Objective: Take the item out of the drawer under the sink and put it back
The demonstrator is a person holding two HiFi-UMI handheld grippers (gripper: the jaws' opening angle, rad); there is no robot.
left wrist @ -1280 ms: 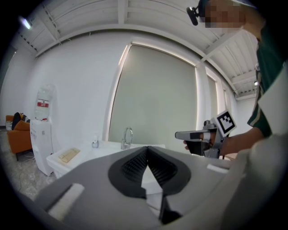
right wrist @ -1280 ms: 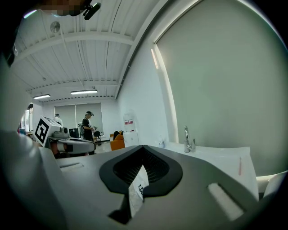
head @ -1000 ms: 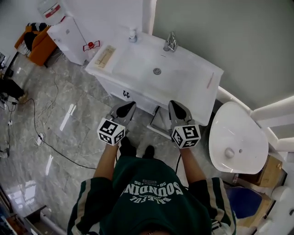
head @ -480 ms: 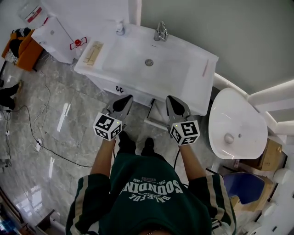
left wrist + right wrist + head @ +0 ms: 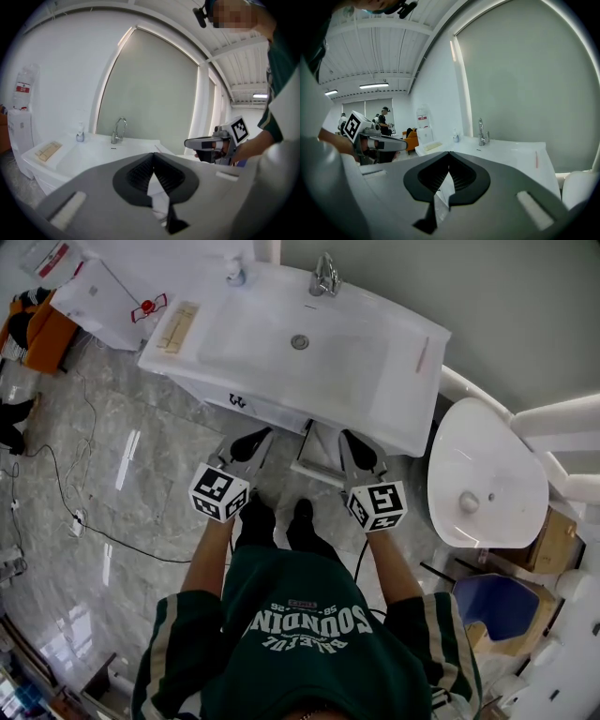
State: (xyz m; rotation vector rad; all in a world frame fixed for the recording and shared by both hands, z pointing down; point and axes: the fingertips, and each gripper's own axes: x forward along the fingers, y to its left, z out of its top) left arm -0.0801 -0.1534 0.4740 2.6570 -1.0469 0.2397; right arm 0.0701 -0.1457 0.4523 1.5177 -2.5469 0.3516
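Moved: we stand closer, sink [image 5: 246, 345] higher in head view | left claw [image 5: 255, 438] together, empty | right claw [image 5: 352, 441] together, empty | both near drawer front [image 5: 267, 411] under sink | item hidden from us

Bright, even light; dark fisheye edges

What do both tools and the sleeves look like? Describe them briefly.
The left tool and right tool are each a grey tapered shell with black ribbed pads, carrying a white cube of black square markers. The person wears a dark green top with pale stripes on the sleeves.
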